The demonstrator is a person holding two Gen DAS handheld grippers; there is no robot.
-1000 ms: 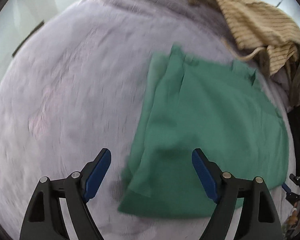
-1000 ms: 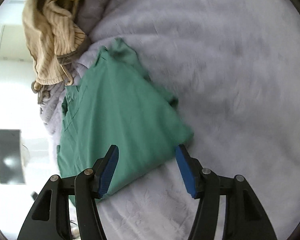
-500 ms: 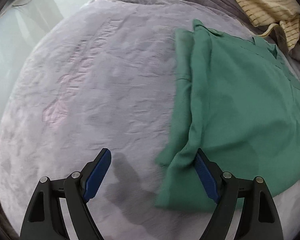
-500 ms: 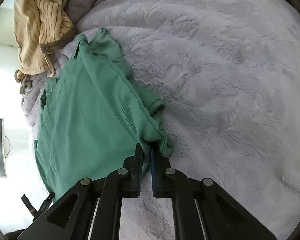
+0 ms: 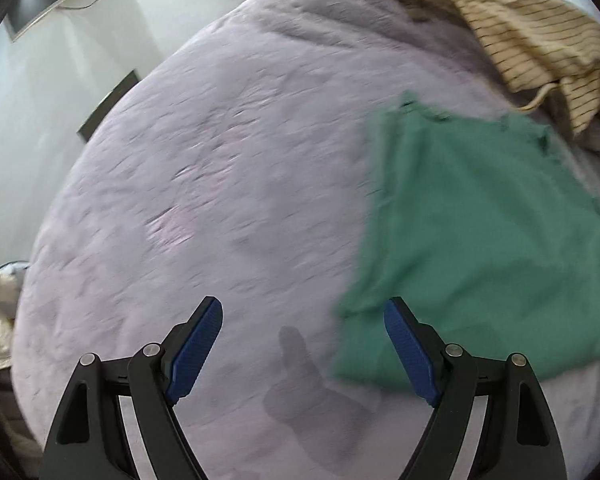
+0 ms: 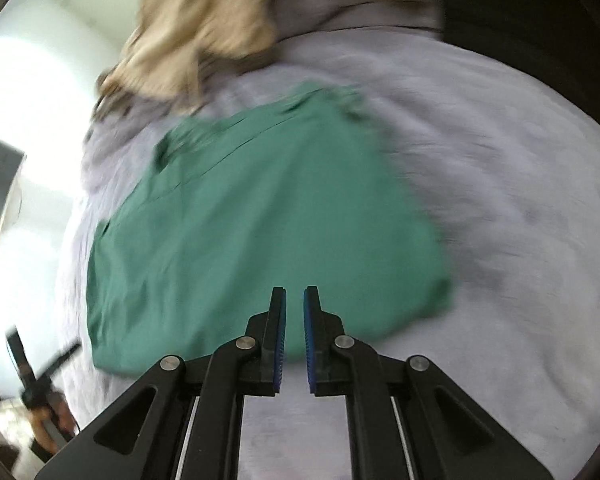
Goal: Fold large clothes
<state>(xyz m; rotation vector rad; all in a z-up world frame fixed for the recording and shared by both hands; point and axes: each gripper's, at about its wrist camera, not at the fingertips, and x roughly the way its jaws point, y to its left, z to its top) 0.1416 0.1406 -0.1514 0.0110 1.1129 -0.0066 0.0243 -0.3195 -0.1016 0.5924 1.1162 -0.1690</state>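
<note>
- One lavender plush blanket (image 5: 220, 208) is seen spread over the bed, filling most of both views; a faint pink patch (image 5: 172, 226) is stamped in its pile, but no lettering can be read through the blur.
- One green shirt (image 5: 480, 240) is laid flat on the blanket, folded into a rough rectangle, with its collar end turned toward the far clothes pile. It is found at the right of the left wrist view and in the middle of the right wrist view (image 6: 260, 220).
- One cream garment with thin dark stripes (image 5: 532, 44) is heaped at the far edge of the bed, just beyond the shirt; it is shown only as a tan blur in the right wrist view (image 6: 204, 32).
- One left gripper (image 5: 302, 344) is held above the blanket with its blue pads wide apart; nothing is held between them, and the right pad is seen over the shirt's near corner.
- One right gripper (image 6: 295, 336) is held over the near edge of the shirt with its pads drawn almost together, a narrow gap left between them; no cloth is seen in that gap.
</note>
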